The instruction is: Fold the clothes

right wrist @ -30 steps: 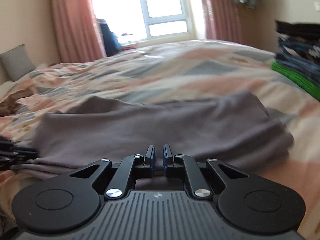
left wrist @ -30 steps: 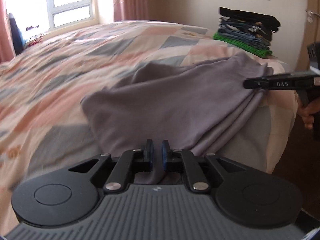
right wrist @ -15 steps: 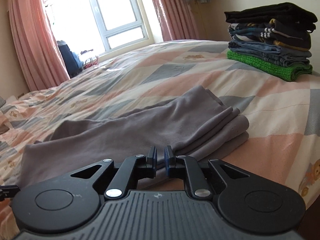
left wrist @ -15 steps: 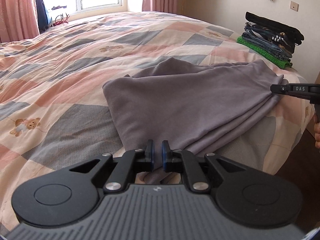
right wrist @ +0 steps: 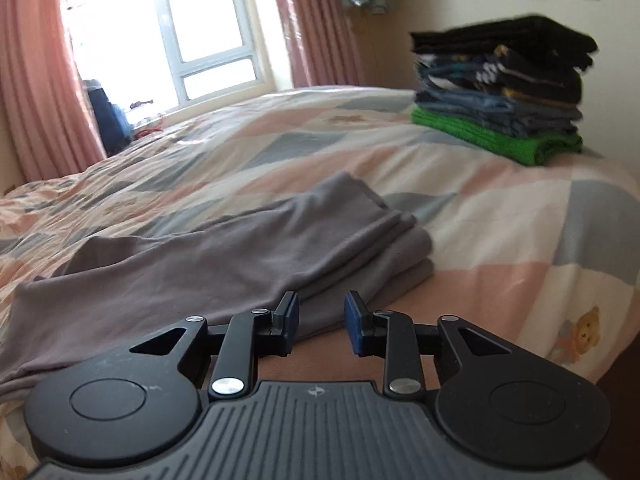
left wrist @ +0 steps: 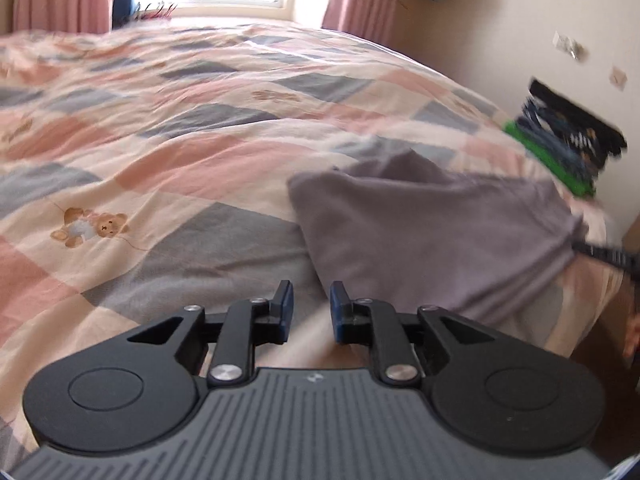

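Clothes: we count one grey garment (right wrist: 224,248) ahead of our two parted, empty grippers (left (left wrist: 311,307), right (right wrist: 322,320)), one folded stack (right wrist: 500,92); only the left view shows a teddy print (left wrist: 90,226).

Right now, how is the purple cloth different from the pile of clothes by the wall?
The purple cloth is one loosely folded piece, lying long and low; the pile is many pieces stacked high. The cloth is a single colour; the pile goes green at the bottom, blue in the middle, black on top. The cloth lies near the open right tongs; the pile sits farther off. Both rest on the bed.
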### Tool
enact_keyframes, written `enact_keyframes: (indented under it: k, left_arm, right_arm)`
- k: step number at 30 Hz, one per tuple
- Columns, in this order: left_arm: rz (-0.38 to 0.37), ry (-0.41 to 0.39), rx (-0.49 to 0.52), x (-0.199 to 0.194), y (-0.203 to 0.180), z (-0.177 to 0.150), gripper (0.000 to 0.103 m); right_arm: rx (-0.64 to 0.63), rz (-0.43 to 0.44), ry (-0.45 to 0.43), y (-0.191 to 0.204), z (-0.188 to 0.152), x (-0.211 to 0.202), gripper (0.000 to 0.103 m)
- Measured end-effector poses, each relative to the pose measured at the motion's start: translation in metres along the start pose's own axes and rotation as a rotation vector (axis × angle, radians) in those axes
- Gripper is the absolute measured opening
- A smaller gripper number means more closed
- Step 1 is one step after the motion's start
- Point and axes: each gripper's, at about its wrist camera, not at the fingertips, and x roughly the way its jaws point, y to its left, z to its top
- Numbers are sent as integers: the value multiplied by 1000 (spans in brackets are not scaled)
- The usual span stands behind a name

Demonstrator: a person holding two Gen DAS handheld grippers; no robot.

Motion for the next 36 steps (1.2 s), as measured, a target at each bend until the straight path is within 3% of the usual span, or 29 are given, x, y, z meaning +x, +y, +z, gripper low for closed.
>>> enact_keyframes:
  k: [4,7,10,12,14,15,17,19,22,23,26,28,32,34,35,36]
  left_arm:
    - [-79,-54,37,12,-6,26,14]
    - [-124,-74,96,31,-14,42,15]
    - [-86,-22,124,69,-6,51,14]
    - [-72,10,102,83,8,51,7]
    - [-78,0,70,76,21,49,7]
    - [-67,-9,60,70,26,49,12]
    - [-64,-6,15,60,38,46,39]
    - [-101,12,-61,51,52,43,40]
    - [-238,73,-241,55,72,41,44]
    - [-269,90,-291,60,77,41,51]
    - [-298,112,-346,75,80,44,52]
    - [-317,118,-361,83,80,47,50]
    - [-337,132,-368,92,78,51,24]
    - [-335,133,-359,92,77,52,21]
    - [-336,133,-363,92,77,52,17]
    - [-336,135,-370,91,78,53,16]
  right_arm:
    - [-93,147,-41,51,-5,-7,31]
    - [-164,233,-24,84,-14,4,31]
    - [-176,158,51,97,-24,26,32]
    - [-149,141,39,97,-25,23,32]
    - [-173,125,13,105,-24,13,34]
    - [-191,139,-9,109,-25,4,35]
    - [-247,210,-52,129,-31,-14,40]
    - [-328,293,-80,157,-40,-28,49]
    - [-475,387,-113,205,-62,-45,68]
    - [-531,390,-124,218,-70,-47,75]
    - [-697,374,-150,254,-93,-48,77]
    - [-781,329,-162,270,-105,-42,74]
    - [-996,185,-218,298,-128,-23,57]
    - [-1070,126,-221,305,-136,-10,53]
    - [-1084,124,-215,306,-139,-5,43]
    - [-1093,128,-207,307,-140,-1,25]
